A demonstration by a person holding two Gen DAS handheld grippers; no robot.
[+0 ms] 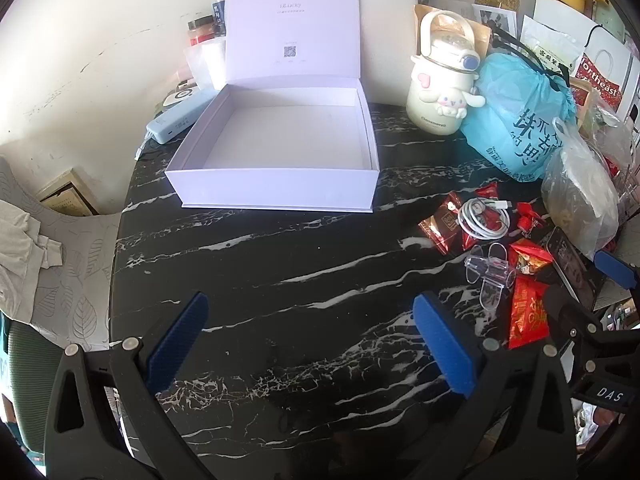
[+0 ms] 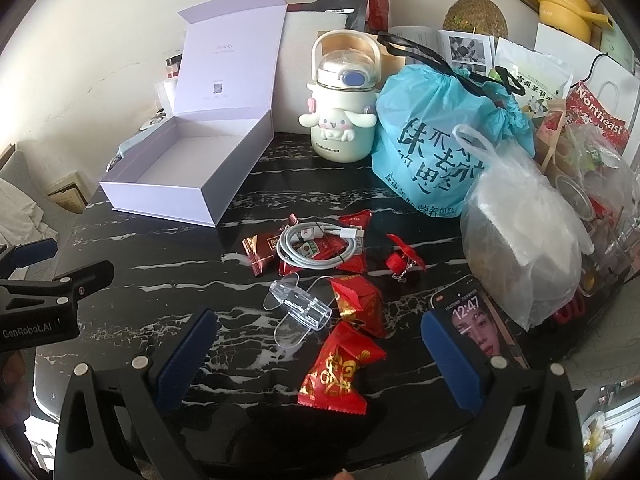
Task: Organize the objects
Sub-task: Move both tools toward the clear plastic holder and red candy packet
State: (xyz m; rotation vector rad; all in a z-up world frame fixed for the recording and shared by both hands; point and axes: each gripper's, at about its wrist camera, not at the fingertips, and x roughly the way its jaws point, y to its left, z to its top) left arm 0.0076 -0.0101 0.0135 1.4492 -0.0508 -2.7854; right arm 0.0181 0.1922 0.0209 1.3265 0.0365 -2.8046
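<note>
On the black marbled worktop (image 1: 280,280), seen from the left wrist, the left tongs (image 1: 310,338) stand apart over bare stone, holding nothing. The open lilac box (image 1: 276,184) sits near the far edge, lid raised, its tray bare. From the right wrist, the right tongs (image 2: 318,350) are also spread wide, with a red candy packet (image 2: 336,372) lying between the fingers. Beyond it lie a clear plastic clip (image 2: 298,304), a coiled white cable (image 2: 316,246) and a phone (image 2: 476,320) toward the right edge.
</note>
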